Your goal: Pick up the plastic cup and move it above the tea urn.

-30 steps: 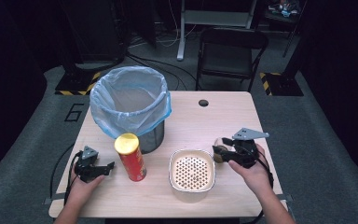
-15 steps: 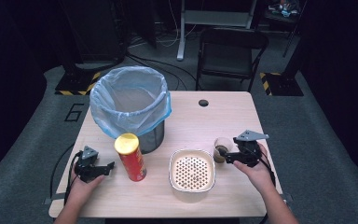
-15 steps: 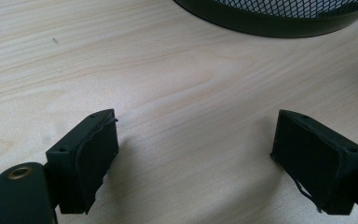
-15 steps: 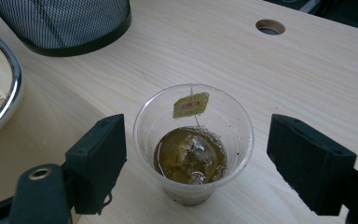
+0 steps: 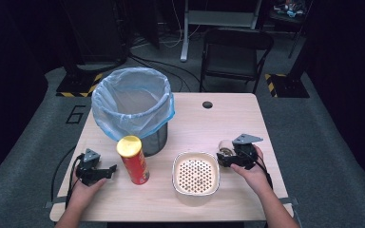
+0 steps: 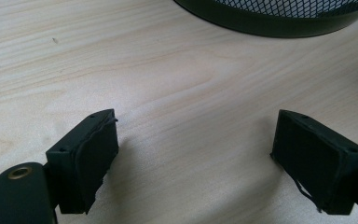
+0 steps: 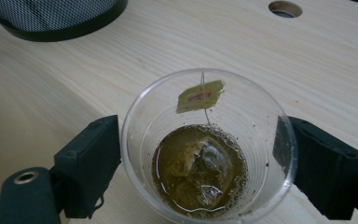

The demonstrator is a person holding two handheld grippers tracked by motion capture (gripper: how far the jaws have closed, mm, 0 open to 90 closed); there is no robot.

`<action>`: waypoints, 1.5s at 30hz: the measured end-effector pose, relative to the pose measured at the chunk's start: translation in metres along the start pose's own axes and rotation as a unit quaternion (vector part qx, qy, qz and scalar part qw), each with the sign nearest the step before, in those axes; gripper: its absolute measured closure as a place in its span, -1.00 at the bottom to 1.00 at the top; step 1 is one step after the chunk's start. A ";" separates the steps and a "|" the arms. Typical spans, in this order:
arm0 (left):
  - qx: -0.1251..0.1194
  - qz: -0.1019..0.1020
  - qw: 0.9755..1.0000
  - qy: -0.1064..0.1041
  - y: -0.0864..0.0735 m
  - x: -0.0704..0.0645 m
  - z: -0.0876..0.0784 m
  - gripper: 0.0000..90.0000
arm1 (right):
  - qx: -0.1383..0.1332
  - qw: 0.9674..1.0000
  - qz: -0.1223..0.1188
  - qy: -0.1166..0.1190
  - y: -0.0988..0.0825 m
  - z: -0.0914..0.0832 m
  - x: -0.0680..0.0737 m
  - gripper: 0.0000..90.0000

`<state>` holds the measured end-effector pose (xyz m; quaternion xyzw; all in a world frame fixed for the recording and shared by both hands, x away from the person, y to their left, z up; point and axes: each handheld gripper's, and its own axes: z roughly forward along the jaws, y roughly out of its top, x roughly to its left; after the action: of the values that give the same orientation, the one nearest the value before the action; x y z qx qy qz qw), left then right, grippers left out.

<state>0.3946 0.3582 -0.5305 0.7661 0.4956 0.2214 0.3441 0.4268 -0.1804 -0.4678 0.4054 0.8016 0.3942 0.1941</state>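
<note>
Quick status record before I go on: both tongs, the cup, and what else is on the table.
left tongs: open, nothing between the jaws, low over bare table
right tongs: jaws on either side of the plastic cup; whether they grip cannot be told
cup contents: brown liquid, tea bag, tag on string
strainer bowl: just left of the cup
red can: upright, yellow lid
bin: blue liner, behind the can

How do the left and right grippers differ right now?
The left gripper has nothing between its jaws, just bare table; the right gripper brackets a clear cup of brownish liquid with a tea bag. The left sits beside the red can, the right beside the perforated bowl. Both are hand-held, low over the table.
</note>
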 end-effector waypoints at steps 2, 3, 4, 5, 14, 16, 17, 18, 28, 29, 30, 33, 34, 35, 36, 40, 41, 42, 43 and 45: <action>0.000 0.000 1.000 0.000 0.000 0.000 0.000 -0.69 | 0.000 1.000 -0.005 0.001 -0.003 0.004 0.000 -0.67; 0.000 0.000 1.000 0.000 0.000 0.000 0.000 -0.69 | 0.002 1.000 -0.008 0.000 -0.004 0.005 0.001 -0.66; 0.000 0.000 1.000 0.000 0.000 0.000 0.000 -0.69 | 0.002 1.000 -0.008 0.000 -0.004 0.005 0.001 -0.66; 0.000 0.000 1.000 0.000 0.000 0.000 0.000 -0.69 | -0.006 1.000 -0.009 -0.008 -0.007 0.006 0.002 -0.57; 0.000 0.001 1.000 -0.001 0.000 0.000 0.000 -0.69 | -0.019 1.000 0.002 0.000 -0.015 0.010 -0.001 -0.41; 0.000 0.001 1.000 0.000 0.000 0.000 0.000 -0.69 | -0.030 1.000 -0.006 0.002 -0.014 0.010 -0.001 -0.42; 0.000 0.001 1.000 0.000 0.000 0.000 0.000 -0.69 | -0.032 0.999 -0.006 0.003 -0.015 0.010 -0.001 -0.42; 0.000 0.001 1.000 0.000 0.000 0.000 0.000 -0.69 | -0.034 0.999 -0.005 0.004 -0.015 0.010 -0.001 -0.42; 0.000 0.001 1.000 0.000 0.000 0.000 0.000 -0.69 | -0.073 0.997 -0.031 0.005 -0.021 0.013 -0.002 -0.34; 0.000 0.001 1.000 0.000 0.000 0.000 0.000 -0.69 | -0.073 0.997 -0.031 0.005 -0.021 0.013 -0.002 -0.34; 0.000 0.001 1.000 0.000 0.000 0.000 0.000 -0.69 | -0.081 0.996 -0.033 0.009 -0.023 0.013 -0.004 -0.34; 0.000 0.001 1.000 0.000 0.000 0.000 0.000 -0.69 | -0.092 0.995 -0.030 0.012 -0.024 0.015 -0.007 -0.35; 0.000 0.001 1.000 0.000 0.000 0.000 0.000 -0.69 | -0.091 0.995 -0.028 0.012 -0.025 0.015 -0.008 -0.35; 0.000 0.001 1.000 0.000 0.000 0.000 0.000 -0.69 | -0.091 0.995 -0.028 0.012 -0.025 0.015 -0.008 -0.35; 0.001 0.001 1.000 0.000 0.000 0.000 0.000 -0.69 | -0.093 0.995 -0.025 0.011 -0.025 0.015 -0.009 -0.36; 0.001 0.001 1.000 0.000 0.000 0.000 0.000 -0.69 | -0.094 0.995 -0.026 0.011 -0.024 0.016 -0.009 -0.34; 0.001 0.001 1.000 0.000 0.000 0.000 0.000 -0.69 | -0.090 0.996 -0.025 0.012 -0.023 0.016 -0.009 -0.30; 0.001 0.001 1.000 0.000 0.000 0.000 0.000 -0.69 | -0.090 0.996 -0.025 0.012 -0.023 0.016 -0.009 -0.30; 0.001 0.001 1.000 0.000 0.000 0.000 0.000 -0.69 | -0.091 0.995 -0.026 0.013 -0.023 0.016 -0.009 -0.29; 0.001 0.001 1.000 0.000 0.000 0.000 0.000 -0.69 | -0.090 0.995 -0.028 0.016 -0.023 0.016 -0.010 -0.27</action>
<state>0.3949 0.3580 -0.5303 0.7670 0.4948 0.2213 0.3434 0.4313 -0.1886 -0.4955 0.3568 0.7770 0.4658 0.2280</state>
